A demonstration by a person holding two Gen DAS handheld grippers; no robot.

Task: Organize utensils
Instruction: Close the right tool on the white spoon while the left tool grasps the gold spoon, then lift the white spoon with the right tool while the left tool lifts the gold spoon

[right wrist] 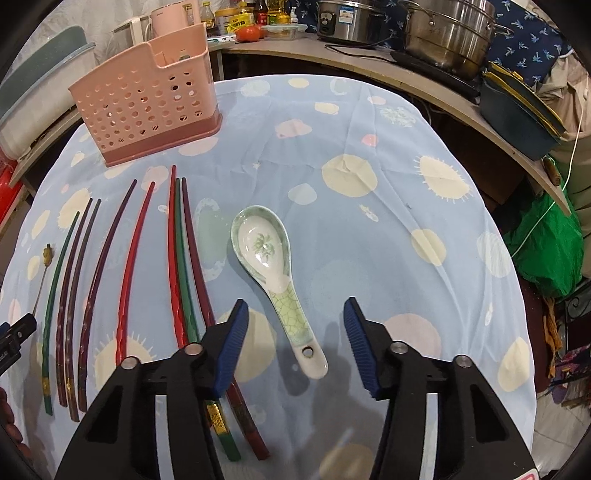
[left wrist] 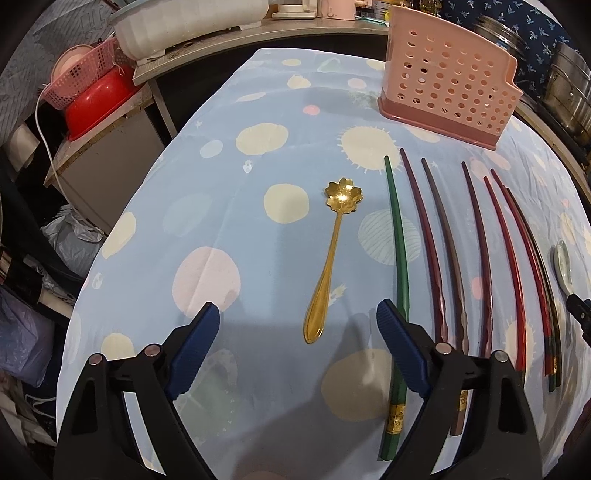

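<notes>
A gold flower-bowled spoon (left wrist: 330,258) lies on the blue spotted tablecloth; my left gripper (left wrist: 297,314) is open above its handle end. Several chopsticks lie side by side to its right, such as a green one (left wrist: 397,258) and a red one (left wrist: 508,273). A pink perforated utensil holder (left wrist: 448,79) stands upright at the back. In the right wrist view a white-and-green ceramic spoon (right wrist: 275,273) lies between the open fingers of my right gripper (right wrist: 293,314). The chopsticks (right wrist: 177,258) lie left of it, with the holder (right wrist: 147,99) at the back left.
The table's far edge meets a curved counter (right wrist: 369,62) with steel pots (right wrist: 447,33), a rice cooker and bottles. A red basin (left wrist: 99,103) and pink basket sit on a low shelf to the left. A green bag (right wrist: 546,251) hangs off the right side.
</notes>
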